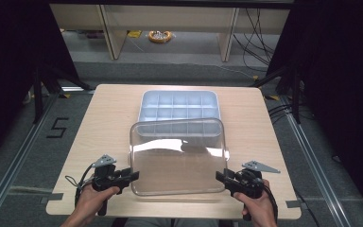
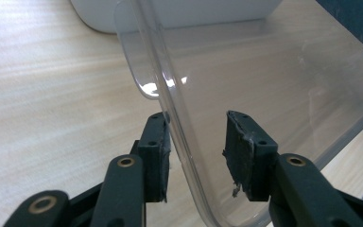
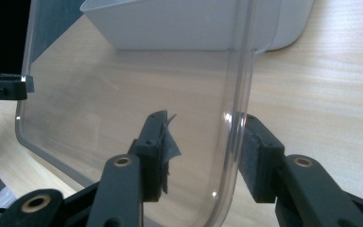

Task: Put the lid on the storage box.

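At the near edge of the pale wood-grain worktop (image 1: 99, 123), a person's two hands each hold a black two-jaw tool. The left tool (image 1: 133, 175) has its jaws spread to either side of the left rim of a clear rectangular plastic lid (image 1: 177, 156); in the left gripper view the left tool (image 2: 196, 151) shows one pad just beside the rim and the other well off it, so it is not clamped. The right tool (image 1: 220, 176) stands the same way at the lid's right rim, and in the right gripper view the right tool (image 3: 203, 158) has its jaws apart with the clear rim (image 3: 238, 94) between them. The lid is tilted, its near edge low by the tools and its far edge overlapping a pale grey plastic tray with a grid of compartments (image 1: 179, 104), which lies flat at the worktop's middle. Beyond the worktop lies grey floor (image 1: 179, 56) with black cables (image 1: 257, 38), pale wooden furniture legs (image 1: 108, 33), a yellow ring-shaped object (image 1: 160, 36), and black drapes (image 1: 340, 71) at both sides.
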The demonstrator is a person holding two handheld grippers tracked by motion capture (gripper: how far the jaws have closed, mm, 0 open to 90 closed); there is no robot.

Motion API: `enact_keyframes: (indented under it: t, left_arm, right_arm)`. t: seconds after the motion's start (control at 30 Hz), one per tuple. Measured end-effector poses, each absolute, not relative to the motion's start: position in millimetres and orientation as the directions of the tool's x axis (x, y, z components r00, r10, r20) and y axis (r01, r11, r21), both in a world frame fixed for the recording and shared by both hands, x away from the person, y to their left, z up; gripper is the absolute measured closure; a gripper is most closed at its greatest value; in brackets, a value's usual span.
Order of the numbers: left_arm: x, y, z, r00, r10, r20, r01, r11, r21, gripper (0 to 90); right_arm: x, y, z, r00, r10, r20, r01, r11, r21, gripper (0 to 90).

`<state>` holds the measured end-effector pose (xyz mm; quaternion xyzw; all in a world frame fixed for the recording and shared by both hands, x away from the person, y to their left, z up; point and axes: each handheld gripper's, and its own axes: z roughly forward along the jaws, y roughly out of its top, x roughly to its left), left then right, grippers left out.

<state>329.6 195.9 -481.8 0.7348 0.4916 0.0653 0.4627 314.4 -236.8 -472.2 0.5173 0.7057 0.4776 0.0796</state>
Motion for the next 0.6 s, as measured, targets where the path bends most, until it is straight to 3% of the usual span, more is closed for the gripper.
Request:
enact_keyframes:
  t: [0.6]
  left_arm:
    - [368.7, 195.6, -443.2, 0.504, 0.792, -0.344, 0.604, -0.038, 0.796, 60.2]
  right_arm:
    - [351.6, -235.3, -446.9, -0.445, 0.808, 0.386, 0.635, -0.020, 0.773, 56.1]
